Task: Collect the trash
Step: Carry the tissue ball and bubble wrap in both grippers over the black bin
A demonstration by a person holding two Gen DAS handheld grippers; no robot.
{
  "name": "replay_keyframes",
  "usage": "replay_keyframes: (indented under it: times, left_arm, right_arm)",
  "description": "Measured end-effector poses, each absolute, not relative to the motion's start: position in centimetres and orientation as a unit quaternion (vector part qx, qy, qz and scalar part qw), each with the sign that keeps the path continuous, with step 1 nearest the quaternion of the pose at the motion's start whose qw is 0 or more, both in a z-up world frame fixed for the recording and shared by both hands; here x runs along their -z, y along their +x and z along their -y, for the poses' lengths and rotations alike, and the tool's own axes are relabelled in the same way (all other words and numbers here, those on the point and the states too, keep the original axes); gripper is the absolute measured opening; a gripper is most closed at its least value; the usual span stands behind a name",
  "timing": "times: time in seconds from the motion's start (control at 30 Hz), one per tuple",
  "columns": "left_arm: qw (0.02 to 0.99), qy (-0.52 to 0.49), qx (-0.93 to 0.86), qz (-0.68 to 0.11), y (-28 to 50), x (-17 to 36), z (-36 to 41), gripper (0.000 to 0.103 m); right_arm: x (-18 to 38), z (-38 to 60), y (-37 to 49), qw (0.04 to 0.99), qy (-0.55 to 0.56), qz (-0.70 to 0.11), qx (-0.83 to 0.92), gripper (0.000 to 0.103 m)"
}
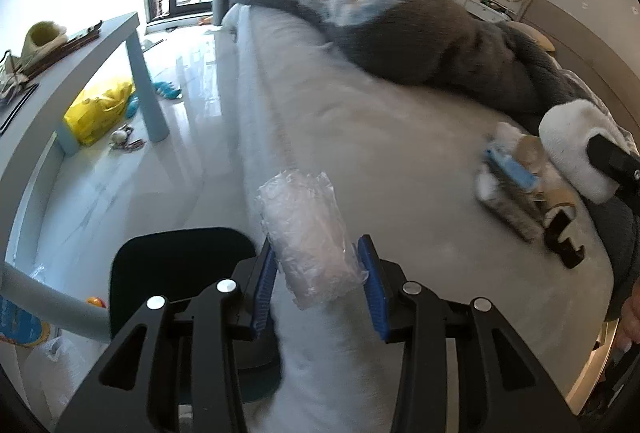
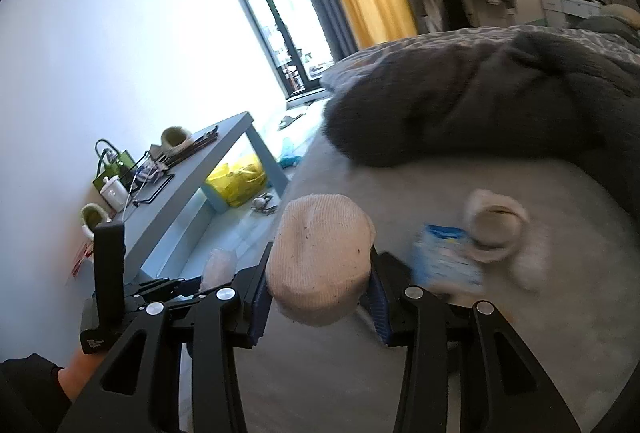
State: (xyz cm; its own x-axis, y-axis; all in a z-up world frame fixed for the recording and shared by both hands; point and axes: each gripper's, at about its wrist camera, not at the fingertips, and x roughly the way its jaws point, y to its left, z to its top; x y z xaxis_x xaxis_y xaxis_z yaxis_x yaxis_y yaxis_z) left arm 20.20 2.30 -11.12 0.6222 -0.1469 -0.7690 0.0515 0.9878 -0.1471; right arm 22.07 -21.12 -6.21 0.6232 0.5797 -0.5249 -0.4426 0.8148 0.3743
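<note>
My left gripper [image 1: 316, 267] is shut on a crumpled roll of clear plastic wrap [image 1: 308, 229], held over the near edge of the pale bed [image 1: 360, 137]. In the right wrist view my right gripper [image 2: 320, 293] is shut on a balled white sock [image 2: 320, 253] above the bed. On the sheet beyond lie a blue-and-white packet [image 2: 444, 261] and a pale ring-shaped item [image 2: 496, 221], both blurred. From the left wrist view the same packet [image 1: 510, 169] shows beside the sock [image 1: 572, 149] in the right gripper.
A rumpled dark grey blanket [image 1: 420, 45] covers the far part of the bed. Left of the bed, a blue-grey table [image 1: 100, 41] carries bags and slippers, and a yellow bag [image 1: 100, 109] lies under it. A black chair seat [image 1: 180, 265] sits below my left gripper. Small litter dots the glossy floor [image 1: 192, 121].
</note>
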Motion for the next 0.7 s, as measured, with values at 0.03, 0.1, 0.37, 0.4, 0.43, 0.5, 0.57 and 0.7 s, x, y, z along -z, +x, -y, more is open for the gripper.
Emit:
replay_keyframes:
  times: [0.03,0.1,0.37,0.4,0.43,0.5,0.57,0.7]
  left_arm:
    - [0.898,-0.057,0.052,-0.434,20.1,11.3,-3.0,0.043]
    - [0.896,-0.058,0.048,-0.439,20.0,11.5,-4.1,0.043]
    - [0.88,-0.061,0.023,-0.47,19.3,13.8,-9.0,0.043]
    - [0.878,-0.061,0.02,-0.475,19.3,14.2,-9.6,0.043]
    - [0.876,-0.062,0.017,-0.479,19.3,14.5,-10.0,0.043]
    - [0.87,-0.062,0.012,-0.49,19.2,15.1,-10.9,0.043]
    - [0.859,-0.062,0.008,-0.508,19.1,16.0,-11.9,0.043]
    - [0.845,-0.058,0.003,-0.531,18.8,17.4,-13.1,0.043]
  right_arm:
    - [6.2,20.5,22.0,0.894,0.103,-0.328,-0.288,0.042]
    - [6.3,18.8,22.0,0.892,0.096,-0.331,-0.294,0.042]
    - [7.0,13.2,22.3,0.878,0.074,-0.353,-0.316,0.042]
    - [7.2,12.6,22.3,0.876,0.072,-0.356,-0.318,0.042]
    - [7.3,11.7,22.4,0.873,0.071,-0.36,-0.321,0.042]
    - [7.7,10.5,22.4,0.87,0.068,-0.364,-0.325,0.042]
    - [8.0,9.2,22.4,0.866,0.062,-0.369,-0.331,0.042]
    - [8.8,7.1,22.2,0.86,0.052,-0.377,-0.341,0.042]
